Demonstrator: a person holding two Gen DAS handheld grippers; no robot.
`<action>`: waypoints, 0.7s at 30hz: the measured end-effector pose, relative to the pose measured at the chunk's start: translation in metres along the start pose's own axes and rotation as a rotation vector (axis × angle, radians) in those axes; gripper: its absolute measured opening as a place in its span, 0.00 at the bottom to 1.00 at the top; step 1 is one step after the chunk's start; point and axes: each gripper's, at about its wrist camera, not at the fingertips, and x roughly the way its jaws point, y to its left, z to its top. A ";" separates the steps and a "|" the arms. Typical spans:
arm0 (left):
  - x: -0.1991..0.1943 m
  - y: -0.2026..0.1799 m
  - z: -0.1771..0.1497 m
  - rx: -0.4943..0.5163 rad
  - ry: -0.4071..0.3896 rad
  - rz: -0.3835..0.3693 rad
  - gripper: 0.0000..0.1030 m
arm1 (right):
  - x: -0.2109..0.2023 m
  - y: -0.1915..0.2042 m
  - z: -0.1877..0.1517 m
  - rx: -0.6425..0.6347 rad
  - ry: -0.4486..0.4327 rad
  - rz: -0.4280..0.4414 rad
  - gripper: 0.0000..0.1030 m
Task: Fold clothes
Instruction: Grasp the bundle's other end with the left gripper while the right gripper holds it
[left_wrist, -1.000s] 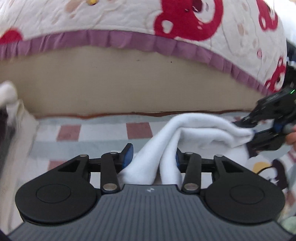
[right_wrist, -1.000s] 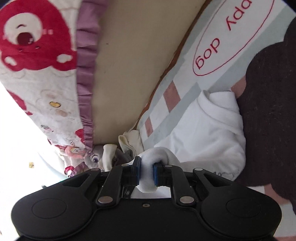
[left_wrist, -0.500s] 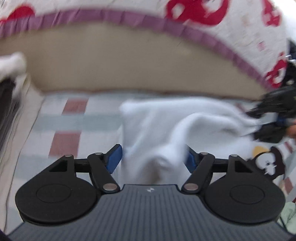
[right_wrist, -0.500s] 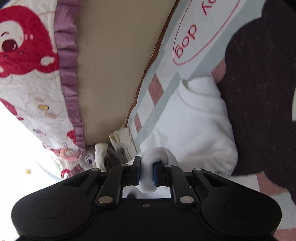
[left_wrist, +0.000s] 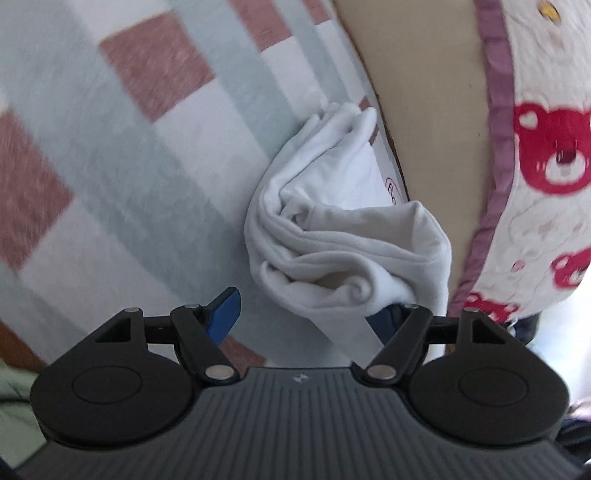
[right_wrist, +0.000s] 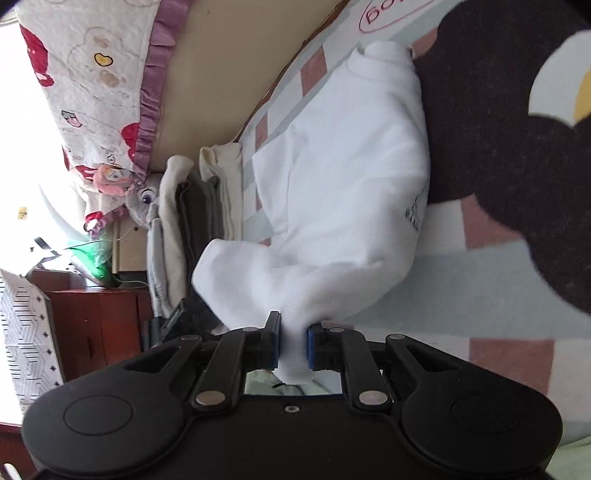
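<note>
On the checked blanket (right_wrist: 480, 266), the white sweatshirt (right_wrist: 343, 155) lies half-folded; right gripper (right_wrist: 291, 343) pinches its bunched edge, left gripper (left_wrist: 306, 314) stands spread, fabric draped across one finger. That snag could drag the fold apart.

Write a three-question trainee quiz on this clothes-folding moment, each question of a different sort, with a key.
1. True or false: the right gripper is clamped on a bunch of the white fleece garment.
2. Multiple choice: in the left wrist view, how do the jaws of the left gripper stand? A) pinched shut on the cloth B) wide apart, not squeezing the cloth C) out of view
3. Fill in: the garment lies on a blanket checked in pale green, white and ____.

Key
1. True; the blue pads press the cloth from both sides.
2. B; a fold hangs over the right-hand pad, the other pad is bare.
3. Dusty pink.
</note>
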 end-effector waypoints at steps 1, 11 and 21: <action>-0.002 0.002 0.000 -0.018 -0.004 -0.024 0.71 | -0.002 0.000 0.001 0.004 -0.007 0.002 0.16; -0.022 0.012 -0.025 -0.147 -0.189 -0.126 0.71 | -0.009 -0.011 0.001 0.077 -0.017 0.048 0.16; -0.020 0.009 -0.033 -0.215 -0.244 -0.221 0.91 | -0.009 -0.011 0.001 0.129 -0.037 0.092 0.16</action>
